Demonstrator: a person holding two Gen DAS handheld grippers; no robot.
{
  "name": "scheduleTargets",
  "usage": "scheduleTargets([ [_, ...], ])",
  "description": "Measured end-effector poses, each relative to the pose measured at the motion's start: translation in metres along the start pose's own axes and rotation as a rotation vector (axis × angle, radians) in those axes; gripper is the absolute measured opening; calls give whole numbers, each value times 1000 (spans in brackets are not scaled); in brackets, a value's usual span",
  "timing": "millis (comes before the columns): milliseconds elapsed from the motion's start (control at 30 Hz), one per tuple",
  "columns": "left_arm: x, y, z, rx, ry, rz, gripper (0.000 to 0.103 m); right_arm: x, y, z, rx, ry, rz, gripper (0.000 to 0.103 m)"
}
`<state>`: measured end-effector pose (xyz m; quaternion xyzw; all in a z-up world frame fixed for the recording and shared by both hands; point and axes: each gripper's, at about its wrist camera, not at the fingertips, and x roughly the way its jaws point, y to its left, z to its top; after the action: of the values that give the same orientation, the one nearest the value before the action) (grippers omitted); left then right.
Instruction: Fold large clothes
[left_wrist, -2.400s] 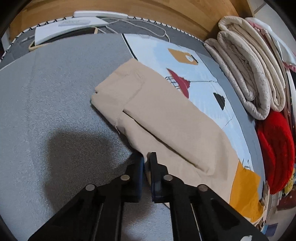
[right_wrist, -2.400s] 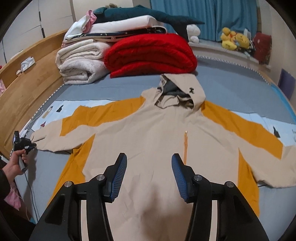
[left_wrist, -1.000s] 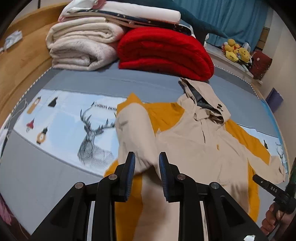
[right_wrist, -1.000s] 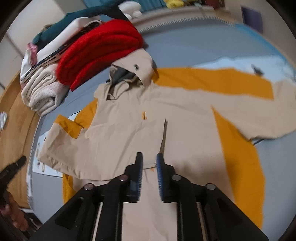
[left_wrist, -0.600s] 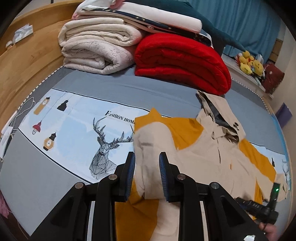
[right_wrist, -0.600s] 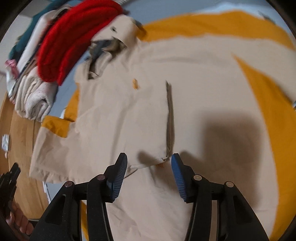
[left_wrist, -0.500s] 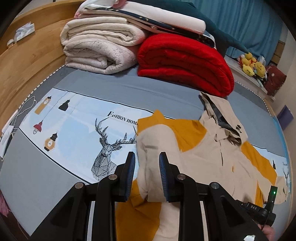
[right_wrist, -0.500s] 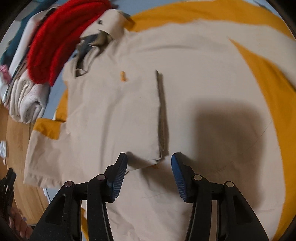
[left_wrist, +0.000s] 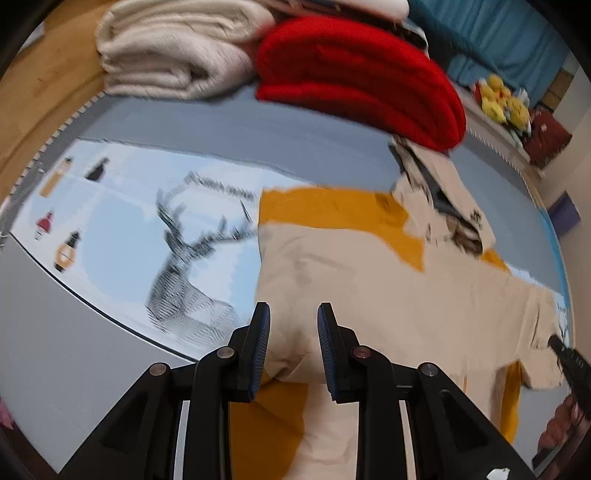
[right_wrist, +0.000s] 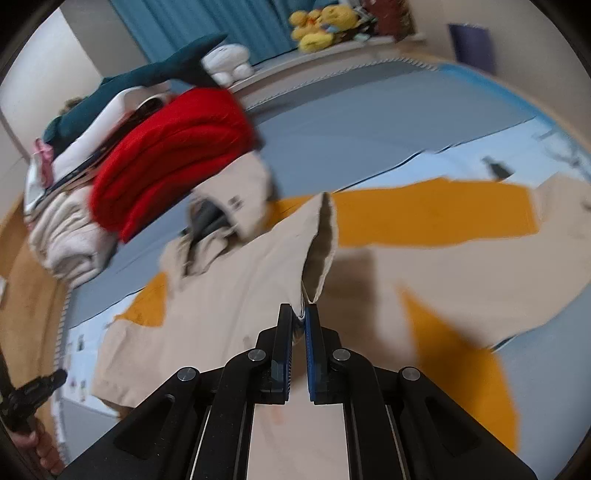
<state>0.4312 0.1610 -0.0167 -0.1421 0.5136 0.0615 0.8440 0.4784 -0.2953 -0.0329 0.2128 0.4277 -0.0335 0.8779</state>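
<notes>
pinching a raised cuff of the beige and orange hooded jacket, the right gripper has its tongs pressed together on that thin fold of cloth, lifted off the garment. the left gripper has its tongs partly spread with the folded left sleeve between them; whether the pads actually press on it, i cannot tell, there looks to be a gap either side.

the jacket lies flat across the middle of the bed, hood toward the stacked red blanket and cream blankets at the head edge, right sleeve stretched toward the bed's right edge.

risks, judged from this: the right grip looks shallow, only an edge of fabric, so a fast pull could slip it free and drop the fold crooked. if the left tongs are not really gripping, the already folded sleeve could slide open when the body cloth gets tugged. dragging too hard could also shift the whole jacket on the printed sheet and bunch the hood against the red blanket. both views are blurred, so seam alignment is hard to confirm.
</notes>
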Motion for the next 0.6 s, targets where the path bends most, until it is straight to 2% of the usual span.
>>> scheduleTargets([
  [100,19,-11,-9,40,54,5,23,1,-30,11,43,1,-84,7],
  [200,42,-20,-20,81,122,4,23,9,-55,18,81,27,-119,8],
  [300,60,-24,-29,115,163,16,23,17,-75,18,101,62,-135,13],
  [367,71,-24,-34,129,183,25,23,18,-88,19,119,36,-169,17],
  [500,98,-12,-45,109,241,63,23,25,-95,17,112,36,-114,34],
  [600,109,-1,-50,39,276,52,23,47,-93,13,104,113,-49,35],
])
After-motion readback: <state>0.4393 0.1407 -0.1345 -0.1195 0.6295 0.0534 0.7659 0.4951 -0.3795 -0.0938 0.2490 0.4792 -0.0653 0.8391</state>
